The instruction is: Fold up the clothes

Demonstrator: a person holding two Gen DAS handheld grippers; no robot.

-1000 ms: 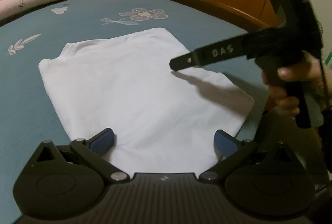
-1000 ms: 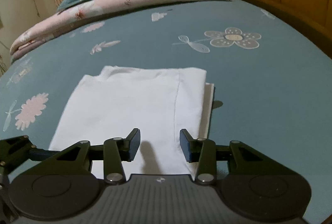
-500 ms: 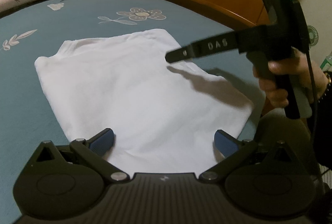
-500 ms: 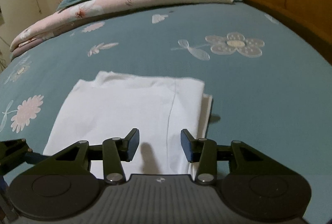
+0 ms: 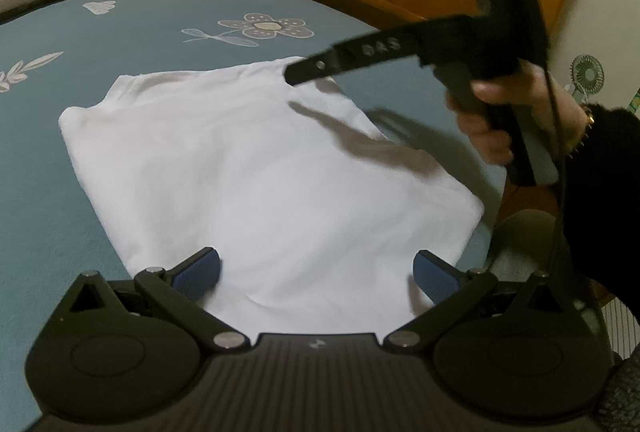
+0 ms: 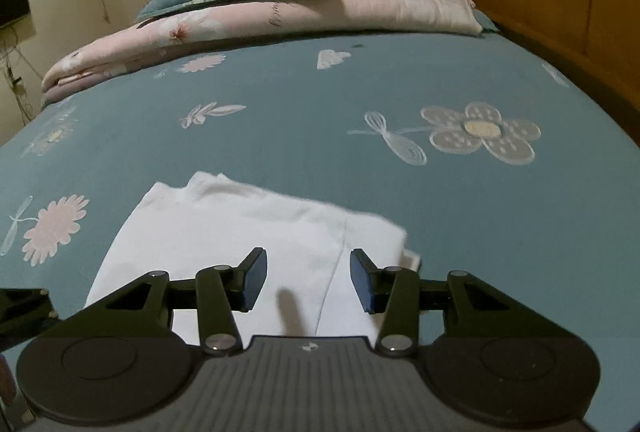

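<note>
white shirt [image 5: 256, 167] lies folded flat mid-frame on the bed [image 5: 168, 27]. looks soft, light and floppy, so i'd pinch a doubled edge near a corner. left gripper [image 5: 316, 270] gapes wide, right gripper [image 6: 308, 280] half-open, both holding nothing.

Right claw [image 6: 308, 280] gapes, empty, over the folded white garment [image 6: 240, 236].
</note>
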